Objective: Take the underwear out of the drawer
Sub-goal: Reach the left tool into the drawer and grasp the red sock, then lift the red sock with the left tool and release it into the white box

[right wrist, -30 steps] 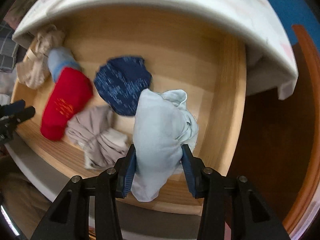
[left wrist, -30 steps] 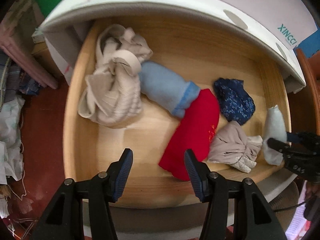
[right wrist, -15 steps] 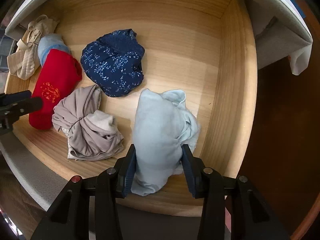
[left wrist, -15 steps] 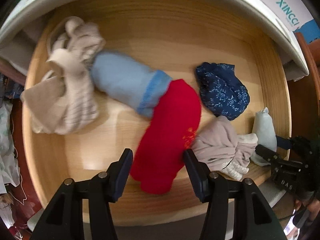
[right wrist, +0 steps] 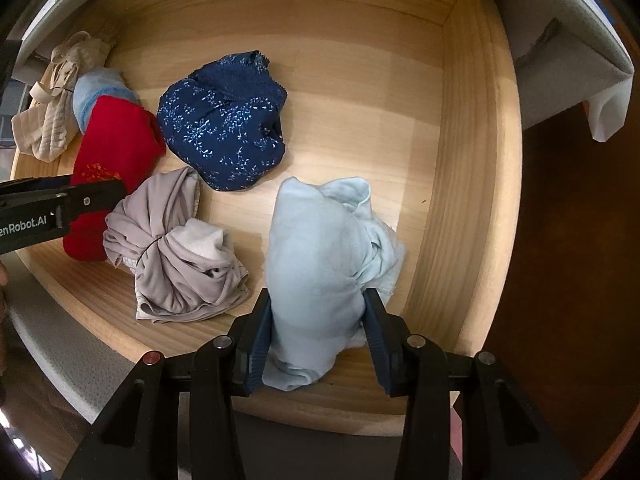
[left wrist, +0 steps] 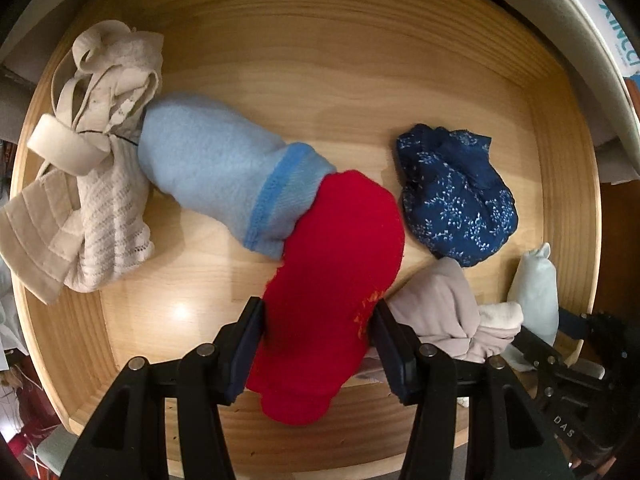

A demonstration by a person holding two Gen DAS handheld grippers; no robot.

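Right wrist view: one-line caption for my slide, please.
Right gripper clamps a pale blue bundle in the wooden drawer.

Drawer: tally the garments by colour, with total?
Cream: 1
Light blue, banded: 1
Red: 1
Navy print: 1
Grey: 1
Pale blue: 1
Total: 6

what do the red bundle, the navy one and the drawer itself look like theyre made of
Red bundle: probably a soft knit, matte and slightly fuzzy, with orange stitching on one side.
Navy bundle: thin woven or jersey fabric printed with small pale sprigs, with a lace-like scalloped edge.
Drawer: light wood with visible grain, smooth with a faint sheen; solid or veneer cannot be told.
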